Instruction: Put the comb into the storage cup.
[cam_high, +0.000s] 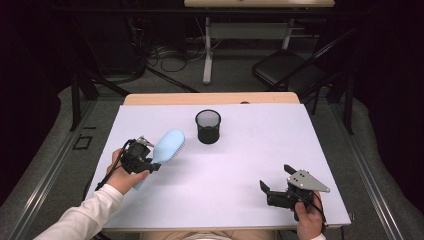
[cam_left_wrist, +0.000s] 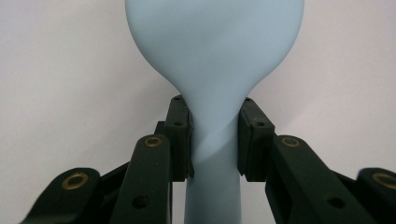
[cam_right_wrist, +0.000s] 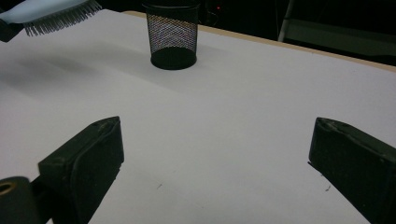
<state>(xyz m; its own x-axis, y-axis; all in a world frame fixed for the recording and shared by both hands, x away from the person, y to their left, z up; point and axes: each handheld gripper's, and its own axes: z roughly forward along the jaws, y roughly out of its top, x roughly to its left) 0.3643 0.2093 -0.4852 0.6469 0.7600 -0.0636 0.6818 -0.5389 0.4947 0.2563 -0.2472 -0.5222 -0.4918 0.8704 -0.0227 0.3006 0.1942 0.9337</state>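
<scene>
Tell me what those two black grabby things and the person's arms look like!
Each tool is black, with two blocky jaws on hinged links that carry brass-ringed holes. The left tool trails a thin black cable. The right tool wears a grey three-cornered plate dotted with small holes, and a black cable loops by its hand. The left arm has a white sleeve.

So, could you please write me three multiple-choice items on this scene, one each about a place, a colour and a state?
1. Where does the mesh cup stand?
A. far middle of the table
B. near right corner
C. on the floor

2. What colour is the hairbrush?
A. red
B. light blue
C. green

3. How is the right tool?
A. shut on the cup
B. shut on the brush
C. open, holding nothing

Answers: 1 A, it sits beyond both tools; 2 B, its back is pale blue in the left tool; 3 C, its jaws stand wide apart over bare table.
</scene>
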